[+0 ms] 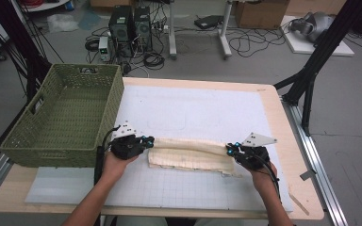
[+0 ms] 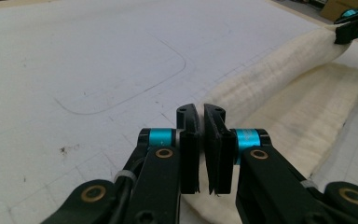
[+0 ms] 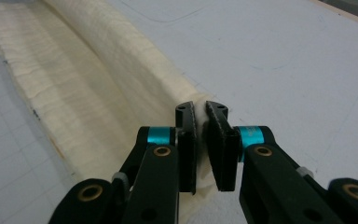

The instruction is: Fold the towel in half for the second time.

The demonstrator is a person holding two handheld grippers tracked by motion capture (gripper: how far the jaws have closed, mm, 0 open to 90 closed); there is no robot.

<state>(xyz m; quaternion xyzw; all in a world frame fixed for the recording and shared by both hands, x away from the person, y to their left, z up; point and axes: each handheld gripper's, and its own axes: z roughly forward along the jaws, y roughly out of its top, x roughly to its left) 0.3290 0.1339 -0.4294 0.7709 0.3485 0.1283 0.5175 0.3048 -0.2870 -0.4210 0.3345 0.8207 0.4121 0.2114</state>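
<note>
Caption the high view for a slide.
Both grippers, left gripper and right gripper, pinch opposite ends of a cream cloth.

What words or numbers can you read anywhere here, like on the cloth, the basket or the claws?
None can be read.
Cloth: plain cream fabric, no label showing.
Basket: woven green, no tag.
Left claw and right claw: black and blue parts, no lettering.
Mat: only grid lines and a drawn outline.
Boxes on the floor: too blurred.

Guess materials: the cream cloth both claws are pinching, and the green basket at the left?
Cloth: looks like soft woven cotton or a waffle-type towel, matte cream; fine ribbed rows and a limp, rolled fold show in both gripper views. Exact fibre unclear.
Green basket: woven wicker or plastic rattan, matte olive; open-weave walls and handle cut-outs. Cannot tell which.
</note>
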